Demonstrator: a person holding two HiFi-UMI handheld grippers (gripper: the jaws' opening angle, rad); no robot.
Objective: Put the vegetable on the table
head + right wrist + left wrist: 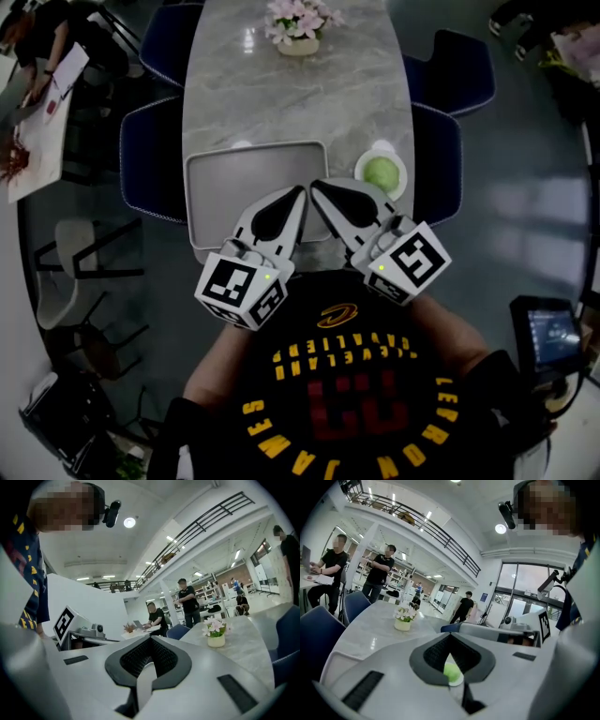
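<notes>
Head view shows the vegetable (pixel 382 172), a round pale-green ball, sitting on a small white plate (pixel 361 170) on the marble table (pixel 300 103), right of centre in the frame. It lies up and to the right of both tools. The right gripper (pixel 321 190) is the nearer one, with its tip aimed toward the upper left, past the plate and not at it. The left gripper (pixel 297 196) points toward the upper right, and its tip almost meets the other one over the near rim of the grey tray (pixel 214 187). Both tools are clenched with nothing in them. In the left gripper view the pads meet at the tip, and the green ball shows only through the gap behind them, well beyond the jaws. In the right gripper view the pads are together on nothing. The ball looks about as wide as it is long, so no long axis sets the approach. The plate sits just beside the tray's right side and close to the table's right edge, where a dark blue chair (pixel 439 159) stands, so there is little room on that side. Open marble runs from the tray and plate up to the flower pot (pixel 298 42) at the top of the frame. Since the vegetable already rests on the table, on its plate, the task looks done or not yet begun.
</notes>
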